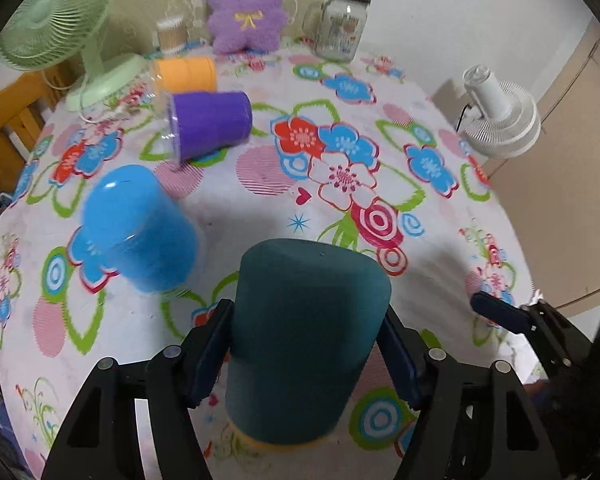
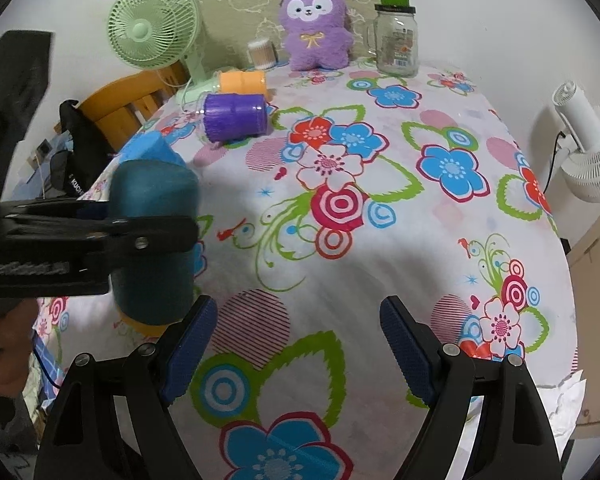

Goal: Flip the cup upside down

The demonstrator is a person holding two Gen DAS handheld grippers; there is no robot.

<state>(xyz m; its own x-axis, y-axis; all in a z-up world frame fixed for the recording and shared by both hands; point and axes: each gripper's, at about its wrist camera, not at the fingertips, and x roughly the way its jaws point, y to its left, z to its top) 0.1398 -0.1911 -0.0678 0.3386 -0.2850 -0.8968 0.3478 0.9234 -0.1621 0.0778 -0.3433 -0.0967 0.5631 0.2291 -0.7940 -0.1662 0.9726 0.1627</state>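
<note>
My left gripper (image 1: 306, 344) is shut on a dark teal cup (image 1: 306, 336), held upside down with its orange rim at the tablecloth; it also shows in the right wrist view (image 2: 152, 240), clamped by the left gripper (image 2: 140, 236). A light blue cup (image 1: 140, 228) stands upside down to its left. A purple cup (image 1: 210, 126) and an orange cup (image 1: 186, 74) lie on their sides further back. My right gripper (image 2: 298, 344) is open and empty over the floral cloth, to the right of the teal cup.
A floral tablecloth (image 2: 380, 240) covers the table. At the back stand a green fan (image 2: 154, 26), a purple plush toy (image 2: 316, 24), a glass jar mug (image 2: 396, 40) and a cotton swab box (image 2: 261, 54). A white fan (image 2: 588, 148) is off the right edge.
</note>
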